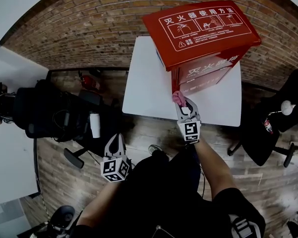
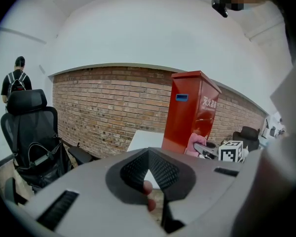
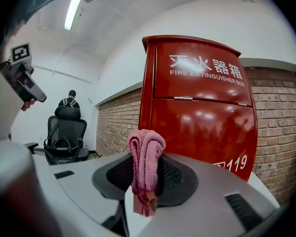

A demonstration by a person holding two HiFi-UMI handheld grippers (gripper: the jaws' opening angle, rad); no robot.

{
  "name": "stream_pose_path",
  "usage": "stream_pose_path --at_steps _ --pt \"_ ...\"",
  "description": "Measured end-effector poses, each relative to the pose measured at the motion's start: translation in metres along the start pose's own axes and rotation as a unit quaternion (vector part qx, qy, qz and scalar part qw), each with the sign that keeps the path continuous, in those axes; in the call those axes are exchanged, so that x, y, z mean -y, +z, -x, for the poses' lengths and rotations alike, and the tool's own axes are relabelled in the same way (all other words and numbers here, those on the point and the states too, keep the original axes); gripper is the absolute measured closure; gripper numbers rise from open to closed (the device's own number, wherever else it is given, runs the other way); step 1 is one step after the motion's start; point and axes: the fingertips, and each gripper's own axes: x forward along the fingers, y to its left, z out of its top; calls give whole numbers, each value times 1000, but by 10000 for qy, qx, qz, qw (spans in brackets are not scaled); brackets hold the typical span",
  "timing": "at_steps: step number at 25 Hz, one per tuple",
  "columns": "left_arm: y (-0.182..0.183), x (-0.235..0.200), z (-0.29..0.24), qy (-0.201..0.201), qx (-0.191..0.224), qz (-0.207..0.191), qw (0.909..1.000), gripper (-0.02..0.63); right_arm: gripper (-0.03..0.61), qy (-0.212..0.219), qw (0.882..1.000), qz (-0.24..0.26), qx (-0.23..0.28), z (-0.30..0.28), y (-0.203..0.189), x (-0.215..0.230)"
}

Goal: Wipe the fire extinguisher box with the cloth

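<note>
My right gripper (image 3: 145, 168) is clenched on the folded pink cloth (image 3: 146, 157), held just beside the front of the red fire extinguisher box (image 3: 202, 113). The box stands on the white table (image 1: 145, 86), lid tilted open. Its front reads "FIRE EXTINGUISHER BOX" under white Chinese characters, with "119" lower down; the lid carries white Chinese print and small diagrams. My left gripper (image 2: 149, 153) hangs well back from the table, jaws closed on nothing.
</note>
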Motion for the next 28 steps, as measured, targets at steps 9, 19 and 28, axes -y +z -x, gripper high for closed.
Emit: stream_pose_path --at_steps 9,19,28 --pt "-3 36 1 401 0 459 9981 586 466 455 9988 135 -152 2 -8 28" --pt "-10 87 -5 705 75 750 9947 586 467 999 9947 226 -123 4 -9 53" --pt "-16 116 -11 964 187 974 9904 586 466 1257 9918 241 -68 7 -11 72"
